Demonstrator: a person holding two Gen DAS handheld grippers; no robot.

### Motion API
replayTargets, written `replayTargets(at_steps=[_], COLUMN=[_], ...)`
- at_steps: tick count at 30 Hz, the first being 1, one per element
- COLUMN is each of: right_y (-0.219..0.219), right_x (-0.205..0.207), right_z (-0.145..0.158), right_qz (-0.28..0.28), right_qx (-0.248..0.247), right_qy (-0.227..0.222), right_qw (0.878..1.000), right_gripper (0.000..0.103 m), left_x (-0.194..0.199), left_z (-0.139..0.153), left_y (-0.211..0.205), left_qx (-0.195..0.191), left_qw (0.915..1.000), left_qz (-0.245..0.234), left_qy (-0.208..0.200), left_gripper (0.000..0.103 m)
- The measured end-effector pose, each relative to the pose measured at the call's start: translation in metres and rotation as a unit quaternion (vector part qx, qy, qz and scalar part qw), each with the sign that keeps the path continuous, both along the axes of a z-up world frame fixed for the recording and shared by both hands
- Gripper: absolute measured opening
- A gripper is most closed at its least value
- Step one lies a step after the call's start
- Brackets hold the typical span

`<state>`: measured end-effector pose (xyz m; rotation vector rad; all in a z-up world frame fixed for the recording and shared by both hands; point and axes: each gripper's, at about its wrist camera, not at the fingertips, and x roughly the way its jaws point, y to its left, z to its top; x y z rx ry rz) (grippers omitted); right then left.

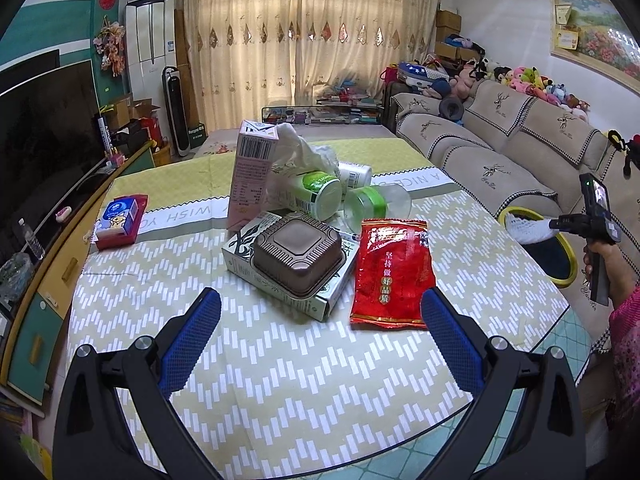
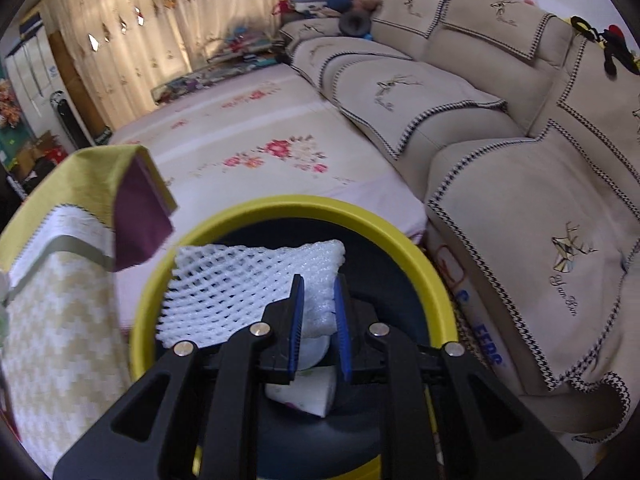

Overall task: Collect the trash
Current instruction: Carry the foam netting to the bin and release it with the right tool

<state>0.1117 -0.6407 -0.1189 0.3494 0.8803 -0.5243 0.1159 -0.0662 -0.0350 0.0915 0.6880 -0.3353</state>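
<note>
Red packet (image 1: 392,274) on the counter (image 1: 280,360) has Chinese print, tablecloth reads "WISH". Left tool (image 1: 320,312) hangs over the counter, tilted down, fingers wide apart. Right tool (image 2: 318,304), pitched down, is clamped on white foam netting (image 2: 240,280) over the yellow-rimmed bin (image 2: 432,276).

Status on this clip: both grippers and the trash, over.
Right gripper shut on white foam net, over yellow-rimmed bin. Left gripper open, empty, facing red packet. Nothing blocking.
</note>
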Motion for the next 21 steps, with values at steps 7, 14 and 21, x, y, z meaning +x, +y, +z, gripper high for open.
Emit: replayTargets(at_steps=[7, 14, 21], right_y=[-0.012, -0.013, -0.003], right_x=[0.004, 0.003, 0.000], right_z=[-0.019, -0.019, -0.005], right_qz=[-0.013, -0.016, -0.003], right_qx=[-0.003, -0.008, -0.014], right_qy=[0.024, 0.028, 0.011], right_qw=[1.000, 0.999, 1.000], right_gripper=[0.015, 0.026, 0.033], left_x=[0.003, 0.007, 0.021], left_z=[-0.002, -0.004, -0.003], left_y=[-0.002, -0.004, -0.002], left_qx=[0.003, 0.009, 0.021], left_qw=[1.0000, 0.9999, 0.9998], left_qz=[-0.001, -0.003, 0.004], left_qy=[0.006, 0.006, -0.003], left_gripper=[0.098, 0.098, 0.098])
